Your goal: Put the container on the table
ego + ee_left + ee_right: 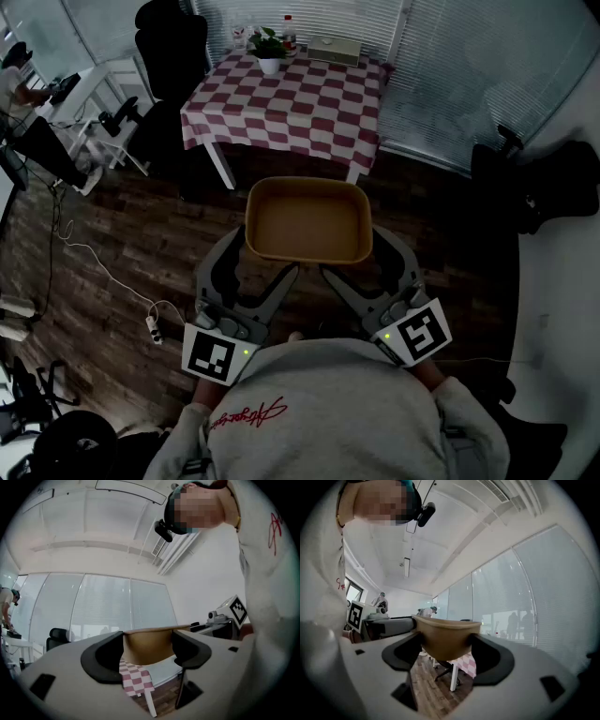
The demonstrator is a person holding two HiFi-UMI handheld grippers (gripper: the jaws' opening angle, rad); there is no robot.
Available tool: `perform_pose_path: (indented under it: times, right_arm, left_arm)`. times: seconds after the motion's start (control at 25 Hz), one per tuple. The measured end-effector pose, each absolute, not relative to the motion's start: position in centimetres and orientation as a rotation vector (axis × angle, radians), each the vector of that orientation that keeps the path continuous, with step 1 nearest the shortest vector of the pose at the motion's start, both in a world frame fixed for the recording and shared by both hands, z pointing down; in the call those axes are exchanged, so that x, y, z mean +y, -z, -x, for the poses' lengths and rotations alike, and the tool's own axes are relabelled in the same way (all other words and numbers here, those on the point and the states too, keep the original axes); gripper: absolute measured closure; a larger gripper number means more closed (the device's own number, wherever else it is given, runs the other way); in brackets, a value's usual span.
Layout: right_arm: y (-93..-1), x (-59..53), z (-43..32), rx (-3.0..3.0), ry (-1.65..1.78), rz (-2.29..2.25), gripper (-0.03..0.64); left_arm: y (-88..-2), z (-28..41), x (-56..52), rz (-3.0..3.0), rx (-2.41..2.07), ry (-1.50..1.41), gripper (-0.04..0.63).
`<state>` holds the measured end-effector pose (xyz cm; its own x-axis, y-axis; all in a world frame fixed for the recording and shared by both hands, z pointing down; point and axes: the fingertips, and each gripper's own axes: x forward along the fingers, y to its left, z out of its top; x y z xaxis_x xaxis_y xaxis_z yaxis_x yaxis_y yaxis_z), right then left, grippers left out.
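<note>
So ahead of you is the table [291, 98] with a red-and-white checked cloth. At its far edge there's a potted plant [268, 45], a bottle [288, 28] and a pale box [333, 50], and the near part of the cloth is bare. A black office chair [173, 42] stands at the table's left corner, and a second chair [530, 187] is off to the right by the blinds [441, 75]. On the wood floor [122, 225] to your left, a white cable [94, 258] trails down to a power strip [153, 327]. It's well off to the side, not between you and the table.

The container [307, 223] is up in the air over the floor, just short of the table's near edge. It's a shallow tan tub, rectangular with rounded corners and a rolled rim, and it's empty and sitting about level.

You've got it from both near corners. The left gripper [253, 264] has its jaws spread wide and clamped on the left one. The right gripper [367, 264] does the same on the right. In each gripper view the tub's wall fills the gap between the dark pads.
</note>
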<state>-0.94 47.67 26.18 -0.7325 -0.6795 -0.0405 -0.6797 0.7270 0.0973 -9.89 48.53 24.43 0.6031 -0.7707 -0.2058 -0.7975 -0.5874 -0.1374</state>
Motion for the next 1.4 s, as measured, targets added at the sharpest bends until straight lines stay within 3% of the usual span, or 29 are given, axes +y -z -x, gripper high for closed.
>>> perform_pose_path:
  times: [1.4]
  right_arm:
    - [-27.6, 48.3, 1.1, 2.884, -0.2, 1.271, 0.282]
  left_arm:
    - [-26.1, 10.1, 48.3, 2.706, 1.226, -0.182, 0.276]
